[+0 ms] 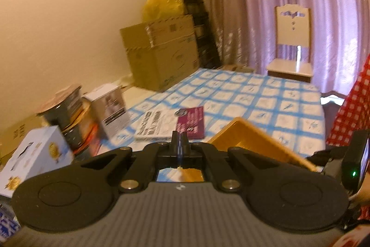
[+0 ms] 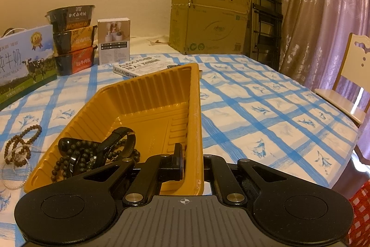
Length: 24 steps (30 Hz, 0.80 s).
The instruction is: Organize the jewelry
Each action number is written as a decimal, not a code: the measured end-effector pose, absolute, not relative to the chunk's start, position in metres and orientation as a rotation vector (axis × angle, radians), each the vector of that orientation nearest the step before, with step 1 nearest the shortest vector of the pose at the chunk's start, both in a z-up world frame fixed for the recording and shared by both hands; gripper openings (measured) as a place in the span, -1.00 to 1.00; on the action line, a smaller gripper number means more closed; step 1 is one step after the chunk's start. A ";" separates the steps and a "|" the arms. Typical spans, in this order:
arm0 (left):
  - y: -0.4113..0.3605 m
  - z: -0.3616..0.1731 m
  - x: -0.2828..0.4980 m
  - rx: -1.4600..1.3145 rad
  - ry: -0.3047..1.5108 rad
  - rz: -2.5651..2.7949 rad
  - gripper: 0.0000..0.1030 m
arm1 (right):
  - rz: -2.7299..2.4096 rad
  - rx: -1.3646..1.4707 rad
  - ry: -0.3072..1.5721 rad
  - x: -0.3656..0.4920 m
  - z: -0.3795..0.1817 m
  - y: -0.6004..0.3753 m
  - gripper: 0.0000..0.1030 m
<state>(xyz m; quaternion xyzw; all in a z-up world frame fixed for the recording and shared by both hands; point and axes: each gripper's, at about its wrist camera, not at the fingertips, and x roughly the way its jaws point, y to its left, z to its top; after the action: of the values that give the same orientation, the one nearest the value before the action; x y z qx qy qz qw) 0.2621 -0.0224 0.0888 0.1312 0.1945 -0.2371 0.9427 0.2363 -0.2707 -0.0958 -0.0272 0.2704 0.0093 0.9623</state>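
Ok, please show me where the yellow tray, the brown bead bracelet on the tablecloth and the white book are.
yellow tray (image 2: 148, 96): right wrist view, ribbed far wall.
brown bead bracelet (image 2: 22, 142): right wrist view, bead loop.
white book (image 2: 136, 66): right wrist view, spine.

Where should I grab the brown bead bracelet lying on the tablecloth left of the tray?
Probably the upper loop of the brown bead bracelet, coming from above: it lies flat on the tablecloth, clear of the yellow tray.
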 end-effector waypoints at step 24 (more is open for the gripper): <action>0.036 -0.127 0.295 0.260 0.860 -0.304 -0.63 | 0.027 -0.047 0.542 0.235 -0.094 -0.270 -0.90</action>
<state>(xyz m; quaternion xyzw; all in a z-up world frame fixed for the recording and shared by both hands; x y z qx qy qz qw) 0.2950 0.0359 -0.1272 0.1251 0.4139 -0.1465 0.8897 0.2346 -0.2696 -0.0944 -0.0234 0.2677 0.0135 0.9631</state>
